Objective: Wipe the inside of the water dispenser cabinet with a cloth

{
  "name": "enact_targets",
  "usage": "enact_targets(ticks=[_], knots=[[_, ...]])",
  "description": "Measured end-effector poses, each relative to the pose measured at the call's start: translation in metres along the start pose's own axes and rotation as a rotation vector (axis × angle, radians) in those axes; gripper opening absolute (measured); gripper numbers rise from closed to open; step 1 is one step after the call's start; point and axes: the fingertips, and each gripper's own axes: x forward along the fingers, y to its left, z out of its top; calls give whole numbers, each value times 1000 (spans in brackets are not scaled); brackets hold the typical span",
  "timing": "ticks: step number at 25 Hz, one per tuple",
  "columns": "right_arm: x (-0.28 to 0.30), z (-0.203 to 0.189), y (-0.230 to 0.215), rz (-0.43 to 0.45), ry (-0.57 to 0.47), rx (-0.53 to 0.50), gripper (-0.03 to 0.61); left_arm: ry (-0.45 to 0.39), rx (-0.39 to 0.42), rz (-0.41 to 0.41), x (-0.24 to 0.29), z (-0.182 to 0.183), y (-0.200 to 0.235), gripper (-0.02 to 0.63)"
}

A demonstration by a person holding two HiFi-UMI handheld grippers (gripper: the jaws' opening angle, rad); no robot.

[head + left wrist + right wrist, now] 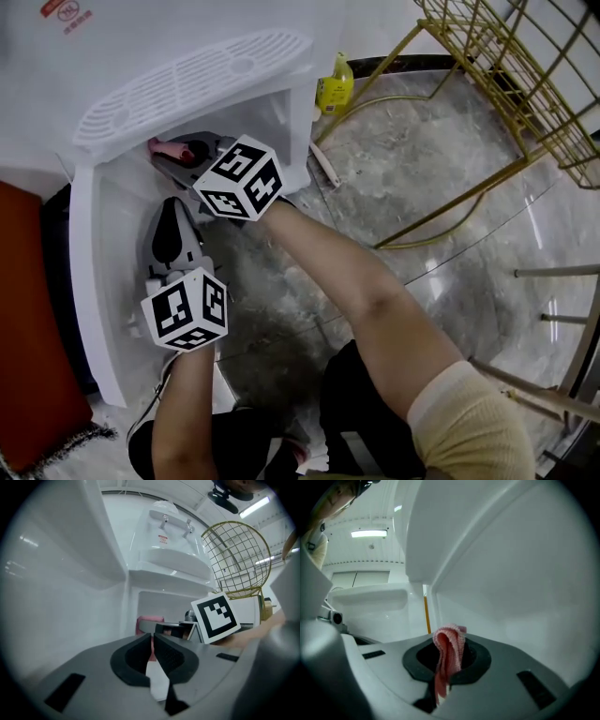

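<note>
The white water dispenser's lower cabinet point(117, 202) stands open, its door point(94, 309) swung out to the left. My right gripper point(176, 156) reaches into the cabinet, shut on a pink cloth point(166, 147). In the right gripper view the cloth point(451, 645) is bunched between the jaws of the right gripper point(449, 657), close to the white inner wall point(525, 573). My left gripper point(172, 210) hangs just outside the opening beside the door, jaws together and holding nothing. In its own view the left gripper point(153, 641) points at the cabinet point(164, 603) and the cloth point(149, 619).
The white drip grille point(187, 80) juts out above the cabinet. A yellow bottle point(334, 89) stands on the marble floor to the dispenser's right. A gold wire rack point(506, 94) fills the upper right. A red-brown mat point(28, 366) lies left of the door.
</note>
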Motion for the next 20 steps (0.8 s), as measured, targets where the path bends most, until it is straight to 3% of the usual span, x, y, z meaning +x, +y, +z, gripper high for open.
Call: enact_targets(ticks=[4, 12, 20], knots=[[-1, -3, 1, 0, 36, -68, 29, -8, -10, 19, -1, 2, 6, 17], [-4, -62, -25, -132, 160, -2, 29, 5, -8, 30, -3, -3, 12, 17], [-5, -108, -38, -189, 284, 21, 28, 30, -20, 20, -2, -12, 15, 17]])
